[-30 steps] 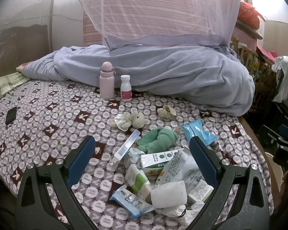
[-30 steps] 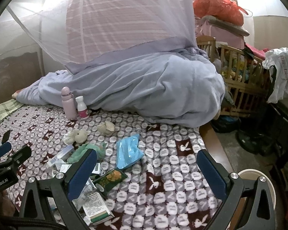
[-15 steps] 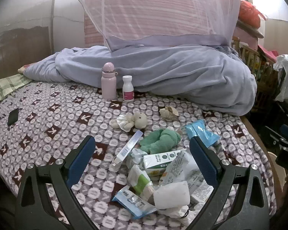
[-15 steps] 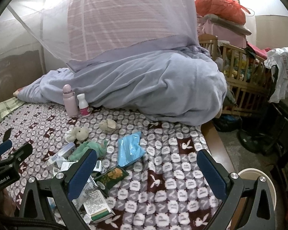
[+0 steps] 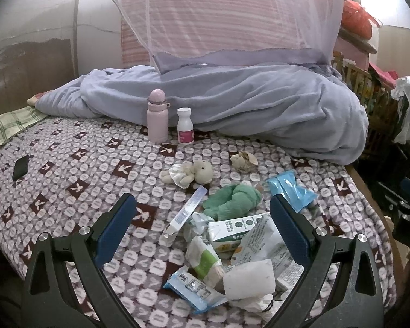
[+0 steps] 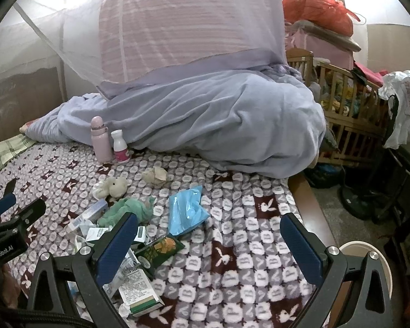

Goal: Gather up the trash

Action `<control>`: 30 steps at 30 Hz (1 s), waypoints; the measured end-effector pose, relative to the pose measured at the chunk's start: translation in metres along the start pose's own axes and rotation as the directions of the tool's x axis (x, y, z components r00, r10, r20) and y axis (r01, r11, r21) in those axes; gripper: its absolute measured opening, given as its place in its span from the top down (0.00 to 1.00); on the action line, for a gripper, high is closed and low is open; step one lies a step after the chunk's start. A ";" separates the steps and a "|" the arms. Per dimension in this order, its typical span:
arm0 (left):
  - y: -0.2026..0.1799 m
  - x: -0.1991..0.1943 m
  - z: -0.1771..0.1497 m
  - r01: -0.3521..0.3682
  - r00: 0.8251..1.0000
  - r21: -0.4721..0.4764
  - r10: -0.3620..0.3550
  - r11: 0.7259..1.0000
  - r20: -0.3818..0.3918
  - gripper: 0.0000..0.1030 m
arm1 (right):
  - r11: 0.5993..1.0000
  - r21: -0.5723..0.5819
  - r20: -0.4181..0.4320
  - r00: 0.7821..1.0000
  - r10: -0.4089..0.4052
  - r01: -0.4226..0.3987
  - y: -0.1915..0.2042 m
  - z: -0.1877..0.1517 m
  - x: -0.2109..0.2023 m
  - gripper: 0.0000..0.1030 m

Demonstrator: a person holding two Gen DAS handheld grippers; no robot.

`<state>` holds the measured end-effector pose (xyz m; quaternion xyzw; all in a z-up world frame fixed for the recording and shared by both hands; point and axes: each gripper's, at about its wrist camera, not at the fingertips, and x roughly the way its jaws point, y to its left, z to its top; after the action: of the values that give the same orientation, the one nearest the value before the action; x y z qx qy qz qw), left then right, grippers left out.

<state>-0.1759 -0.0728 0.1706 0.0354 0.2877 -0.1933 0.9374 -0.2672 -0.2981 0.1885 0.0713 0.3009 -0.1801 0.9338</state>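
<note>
Lying in a messy pile on the bed, the trash (image 5: 232, 248) sits right under and between the fingers of the left gripper (image 5: 202, 235). Since a second ago both cameras have crept a little closer and lower, so the pile looks a bit bigger, but nothing has been picked up. That means the job is only starting.

The left gripper is spread wide and holds nothing. The right gripper (image 6: 209, 243) is spread wide too, with only bedspread between its fingers; the pile is at its left finger.

A long thin tube (image 5: 186, 211) lies at the far left edge of the pile. Its long side slants away from the left gripper, with the far end leaning right and the cap end near.

Past the pile lie a green cloth (image 5: 232, 201), a blue packet (image 5: 289, 191) and a small toy bear (image 5: 190, 175).

A pale round bin (image 6: 369, 262) sits on the floor, to the right of the right gripper.
</note>
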 end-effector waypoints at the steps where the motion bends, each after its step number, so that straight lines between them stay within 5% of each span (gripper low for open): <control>1: 0.000 0.000 0.000 -0.001 1.000 0.000 0.001 1.000 -0.001 0.05 | 1.000 0.000 -0.002 1.000 0.000 0.000 0.001 0.001 0.001 0.00; 30: 0.015 0.020 -0.015 -0.024 0.998 0.003 0.024 1.000 -0.061 0.05 | 0.998 -0.057 -0.127 0.992 0.010 -0.018 0.006 -0.012 0.032 0.00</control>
<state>-0.1629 -0.0634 0.1462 0.0459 0.3157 -0.1812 0.9303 -0.2469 -0.2992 0.1597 0.0575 0.3642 -0.1597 0.9157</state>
